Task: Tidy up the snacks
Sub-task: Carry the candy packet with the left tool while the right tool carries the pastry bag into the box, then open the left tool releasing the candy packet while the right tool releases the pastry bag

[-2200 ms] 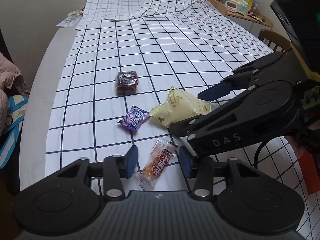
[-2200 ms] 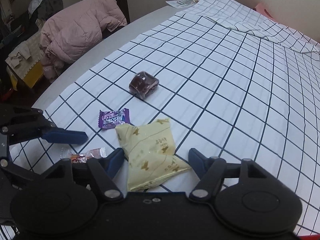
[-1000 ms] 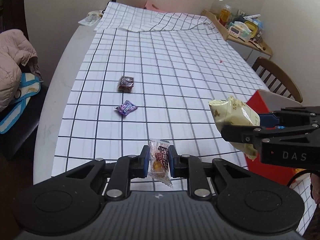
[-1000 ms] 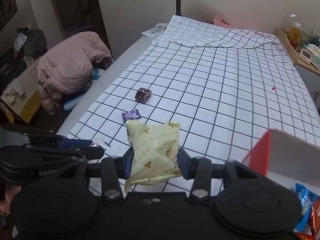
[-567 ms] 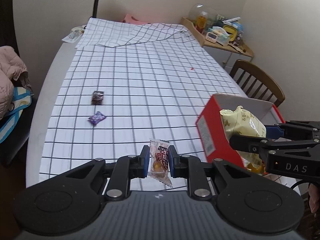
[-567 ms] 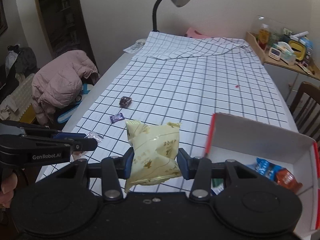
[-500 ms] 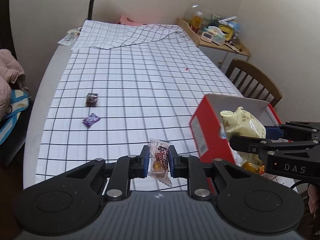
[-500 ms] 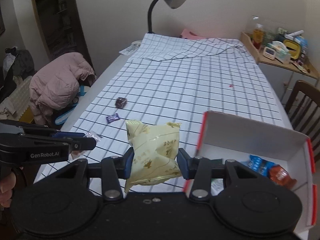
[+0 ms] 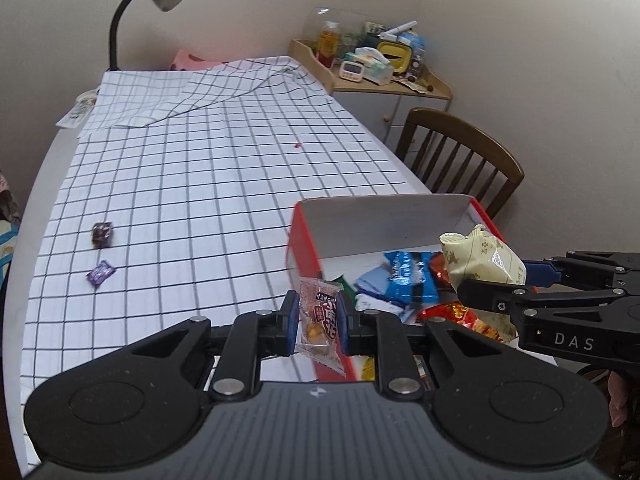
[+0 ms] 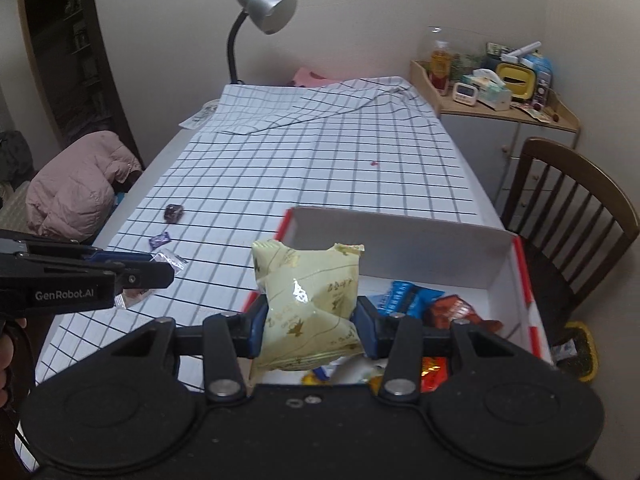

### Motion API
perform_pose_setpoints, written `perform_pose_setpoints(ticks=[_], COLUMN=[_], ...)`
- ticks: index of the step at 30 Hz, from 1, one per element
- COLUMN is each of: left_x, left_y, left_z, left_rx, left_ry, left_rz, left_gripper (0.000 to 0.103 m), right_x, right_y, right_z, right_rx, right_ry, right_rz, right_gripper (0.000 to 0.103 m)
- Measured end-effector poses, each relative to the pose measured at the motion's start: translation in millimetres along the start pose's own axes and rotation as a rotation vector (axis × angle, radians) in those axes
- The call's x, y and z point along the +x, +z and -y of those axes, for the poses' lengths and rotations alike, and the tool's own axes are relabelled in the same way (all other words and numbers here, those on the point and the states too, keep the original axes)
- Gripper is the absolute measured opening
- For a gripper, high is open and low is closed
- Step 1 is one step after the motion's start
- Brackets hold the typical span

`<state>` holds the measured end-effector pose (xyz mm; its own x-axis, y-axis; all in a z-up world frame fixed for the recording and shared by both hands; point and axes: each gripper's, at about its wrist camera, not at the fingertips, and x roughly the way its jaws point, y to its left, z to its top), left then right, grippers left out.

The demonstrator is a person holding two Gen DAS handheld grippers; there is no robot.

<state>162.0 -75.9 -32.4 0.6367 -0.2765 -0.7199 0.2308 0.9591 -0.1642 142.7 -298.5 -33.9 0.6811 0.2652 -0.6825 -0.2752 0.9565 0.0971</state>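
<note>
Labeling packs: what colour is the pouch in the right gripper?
Pale yellow pouch with gold print, clearest in the right wrist view.

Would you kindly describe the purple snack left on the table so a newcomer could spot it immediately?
Start at the checked tablecloth and look to its left edge, far from the red box. Two small snacks lie there: the purple candy is the nearer, flat one with twisted ends, while the dark brown snack beyond it is squarer.

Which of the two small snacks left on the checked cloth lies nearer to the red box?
The purple-wrapped candy. It lies on the cloth closer to the red box than the dark brown wrapped snack, which sits farther up the table.
</note>
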Motion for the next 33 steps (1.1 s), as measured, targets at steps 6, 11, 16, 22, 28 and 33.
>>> perform_pose_setpoints(ticks=[6, 11, 16, 22, 28, 33], left_x=[30.0, 60.1, 92.4, 128.3, 152.1, 166.4], left_y=[10.8, 13.5, 13.8, 10.9, 6.0, 2.1], left_z=[30.6, 50.5, 64.7, 74.0, 84.6, 88.9], left_rx=[0.024, 0.042, 0.052, 0.052, 0.078, 0.093], left_ry=[0.002, -0.002, 0.021, 0.037, 0.059, 0.078], left_rz=[-0.027, -0.055, -0.098, -0.163, -0.203, -0.229], left_gripper=[0.019, 0.019, 0.019, 0.019, 0.019, 0.019], right_x=[6.1, 20.1, 39.1, 59.4, 71.1, 78.6], right_y=[-4.7, -10.3, -18.2, -26.4, -28.5, -30.4], right_z=[39.0, 66.6, 92.4, 110.2, 110.5, 110.9], right_rx=[0.015, 0.023, 0.032, 0.044, 0.007, -0.009], right_ry=[-0.033, -0.06, -0.09, -0.11, -0.104, -0.096], right_rz=[-0.015, -0.045, -0.091, -0.141, -0.157, -0.173], right_gripper=[0.044, 0.044, 0.044, 0.044, 0.044, 0.044])
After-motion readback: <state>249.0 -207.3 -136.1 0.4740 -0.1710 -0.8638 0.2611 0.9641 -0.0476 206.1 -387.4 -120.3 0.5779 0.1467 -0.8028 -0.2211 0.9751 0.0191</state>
